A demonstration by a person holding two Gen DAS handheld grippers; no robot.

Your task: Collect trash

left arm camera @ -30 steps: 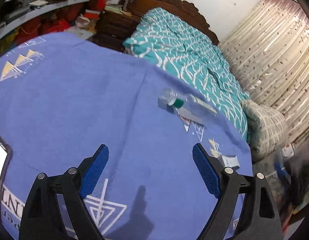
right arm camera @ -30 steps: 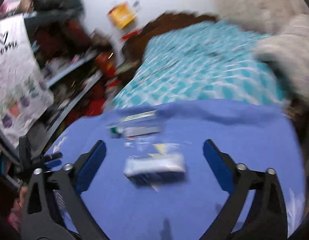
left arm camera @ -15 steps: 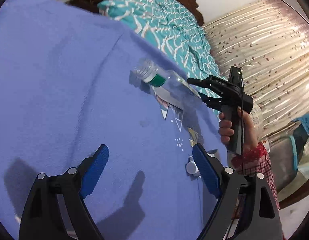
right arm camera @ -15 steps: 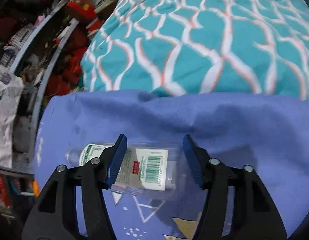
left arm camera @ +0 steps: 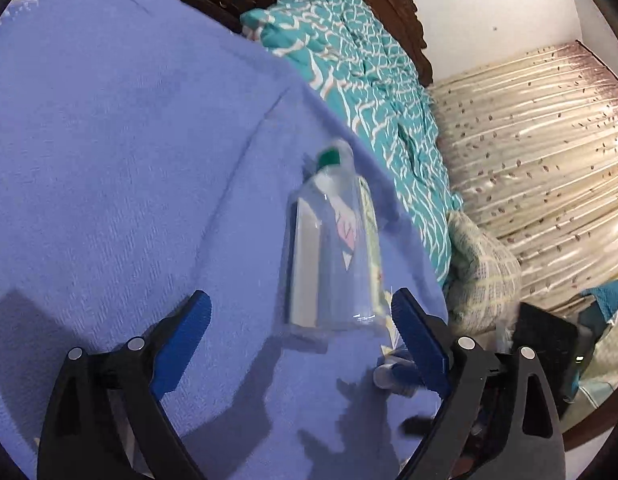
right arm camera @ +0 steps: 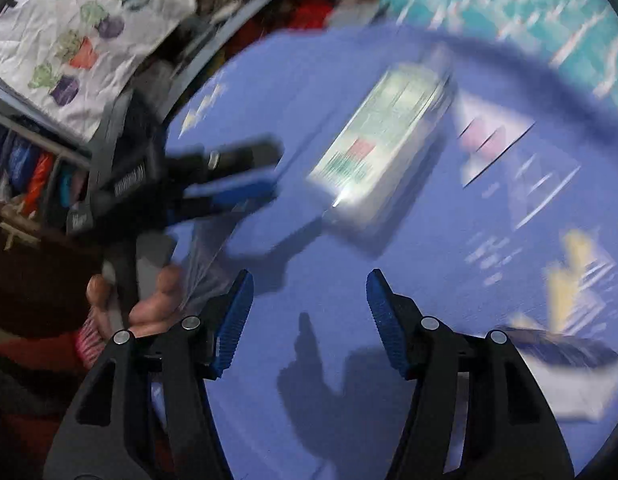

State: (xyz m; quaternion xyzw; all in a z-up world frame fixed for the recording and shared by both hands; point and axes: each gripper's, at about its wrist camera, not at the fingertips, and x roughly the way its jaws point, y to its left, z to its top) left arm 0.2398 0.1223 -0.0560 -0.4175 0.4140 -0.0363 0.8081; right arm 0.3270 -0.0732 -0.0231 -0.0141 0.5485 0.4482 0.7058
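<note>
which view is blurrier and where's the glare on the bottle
Right wrist view: heavy motion smear across the clear plastic bottle with the green-and-white label, the purple-blue blanket and the teal bedspread; a bright glare spot sits at the bottle's near end. Left wrist view: much sharper, only the bottle is softly blurred, with fisheye bending at the edges.

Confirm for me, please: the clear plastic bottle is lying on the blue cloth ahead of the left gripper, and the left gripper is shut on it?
Not quite. The left gripper is open, not shut on the clear plastic bottle. The left wrist view shows the bottle lying on the blue cloth ahead of the fingers, with both pads apart and clear of it.
</note>
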